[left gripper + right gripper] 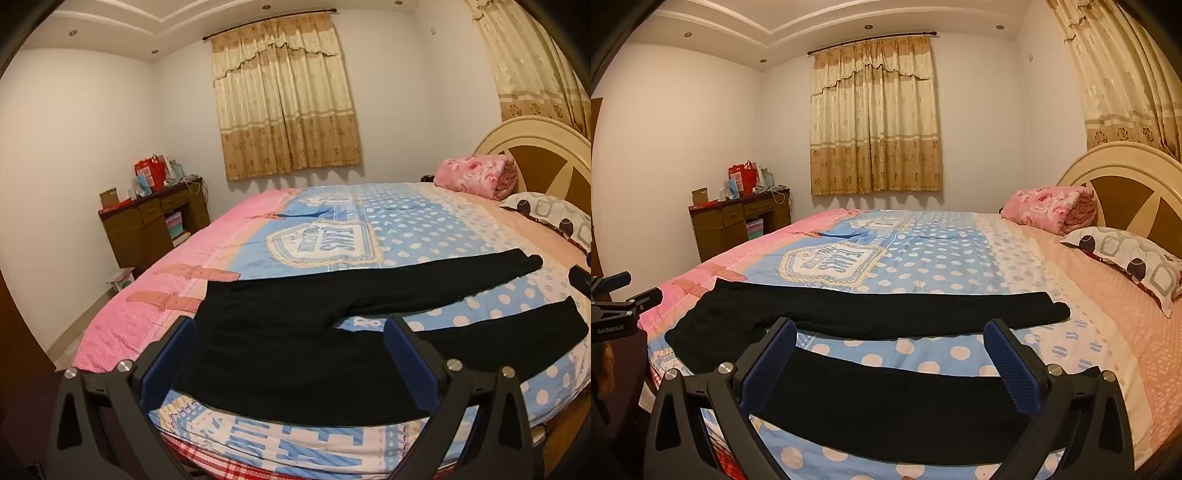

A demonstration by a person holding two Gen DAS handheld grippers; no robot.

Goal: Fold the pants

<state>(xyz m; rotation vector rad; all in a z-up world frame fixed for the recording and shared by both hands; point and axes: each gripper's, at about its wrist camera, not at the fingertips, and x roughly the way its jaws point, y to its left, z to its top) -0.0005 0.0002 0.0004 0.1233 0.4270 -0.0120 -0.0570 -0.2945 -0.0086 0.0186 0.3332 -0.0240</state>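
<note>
Black pants [295, 332] lie flat on the bed, waist at the left, both legs spread apart toward the headboard. In the right wrist view the pants [886, 402] show a near leg in front and a far leg behind. My left gripper [291, 328] is open and empty, held above the waist part. My right gripper [890, 332] is open and empty, held above the near leg. The left gripper also shows at the left edge of the right wrist view [624, 295].
The bed [406, 221] has a blue dotted and pink cover. A pink folded blanket [476, 175] and a patterned pillow [554, 218] lie by the headboard [546, 147]. A brown desk [151, 225] stands in the far left corner.
</note>
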